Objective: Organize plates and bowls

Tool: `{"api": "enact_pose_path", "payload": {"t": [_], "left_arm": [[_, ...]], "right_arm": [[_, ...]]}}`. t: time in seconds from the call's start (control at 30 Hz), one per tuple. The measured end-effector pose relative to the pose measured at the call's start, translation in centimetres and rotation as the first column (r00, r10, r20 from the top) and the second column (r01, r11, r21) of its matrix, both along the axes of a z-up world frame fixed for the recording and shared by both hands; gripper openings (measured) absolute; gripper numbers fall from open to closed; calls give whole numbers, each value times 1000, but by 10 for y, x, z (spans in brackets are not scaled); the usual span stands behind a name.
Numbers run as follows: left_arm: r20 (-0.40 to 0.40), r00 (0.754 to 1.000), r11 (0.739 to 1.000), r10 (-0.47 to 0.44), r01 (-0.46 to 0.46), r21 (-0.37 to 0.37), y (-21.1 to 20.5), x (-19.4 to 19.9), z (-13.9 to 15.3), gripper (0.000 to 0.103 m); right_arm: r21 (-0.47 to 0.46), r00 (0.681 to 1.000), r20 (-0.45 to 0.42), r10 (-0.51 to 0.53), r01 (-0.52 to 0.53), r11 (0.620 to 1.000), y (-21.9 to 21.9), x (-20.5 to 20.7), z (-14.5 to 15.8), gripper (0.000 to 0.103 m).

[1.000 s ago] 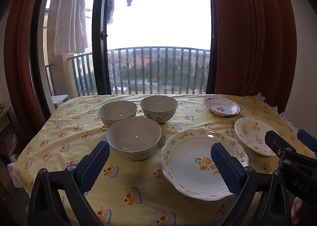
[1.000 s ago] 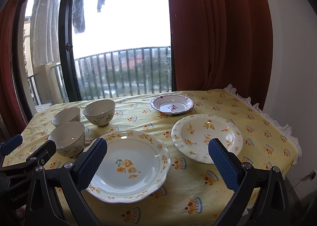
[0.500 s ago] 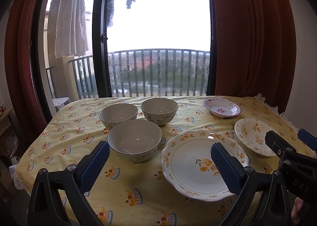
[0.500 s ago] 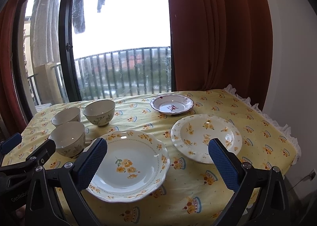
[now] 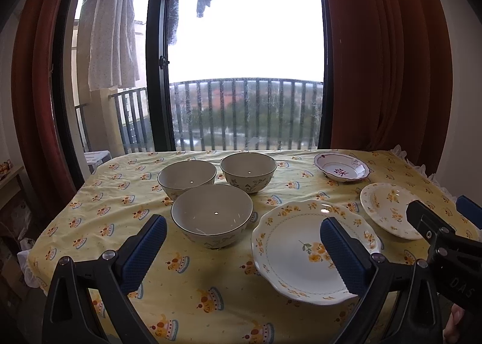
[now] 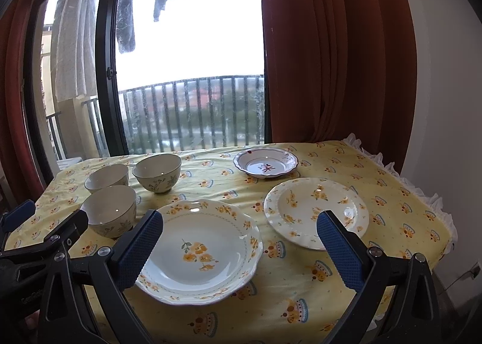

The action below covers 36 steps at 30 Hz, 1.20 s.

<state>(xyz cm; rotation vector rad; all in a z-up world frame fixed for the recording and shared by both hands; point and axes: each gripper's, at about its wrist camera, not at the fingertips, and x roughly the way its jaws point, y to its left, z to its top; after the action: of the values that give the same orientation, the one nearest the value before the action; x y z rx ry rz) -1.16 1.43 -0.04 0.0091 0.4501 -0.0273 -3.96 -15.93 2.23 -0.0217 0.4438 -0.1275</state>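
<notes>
Both grippers hang above the near edge of the table with their blue-padded jaws spread wide and nothing between them. Ahead of the left gripper (image 5: 242, 243) sits the nearest bowl (image 5: 212, 216), framed between its fingers but well clear of them; two more bowls, the left rear bowl (image 5: 186, 176) and the right rear bowl (image 5: 248, 170), stand just behind it in a tight cluster. The large scalloped plate (image 6: 200, 250) with yellow flowers lies under the right gripper (image 6: 239, 241), its left rim beneath the left pad, untouched. To its right rests the medium flowered plate (image 6: 314, 211), partly behind the right pad, and farther back the small red-rimmed dish (image 6: 265, 161) stands alone. Everything sits on a yellow patterned tablecloth (image 6: 301, 298) with a frilled edge. Behind the table a dark-framed balcony door (image 5: 241, 73) shows railings and hanging laundry, flanked by rust-red curtains (image 6: 331, 57).
</notes>
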Motion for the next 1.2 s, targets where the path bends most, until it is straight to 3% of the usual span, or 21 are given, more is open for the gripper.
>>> {"api": "enact_pose_path", "payload": {"t": [0.37, 0.7, 0.83, 1.2], "left_arm": [[-8, 1000, 1000, 2, -2, 4, -3, 4, -4, 102], [-52, 999, 1000, 8, -7, 19, -19, 32, -21, 102], [-121, 993, 1000, -13, 15, 16, -25, 48, -35, 89], [-310, 950, 999, -37, 41, 5, -31, 87, -77, 68]], "right_arm": [[2, 1000, -16, -6, 6, 1000, -1, 6, -4, 103], [23, 998, -54, -15, 16, 1000, -19, 32, -15, 103], [30, 994, -110, 0, 3, 1000, -22, 51, -30, 101], [56, 960, -279, 8, 8, 998, -26, 95, -73, 77]]}}
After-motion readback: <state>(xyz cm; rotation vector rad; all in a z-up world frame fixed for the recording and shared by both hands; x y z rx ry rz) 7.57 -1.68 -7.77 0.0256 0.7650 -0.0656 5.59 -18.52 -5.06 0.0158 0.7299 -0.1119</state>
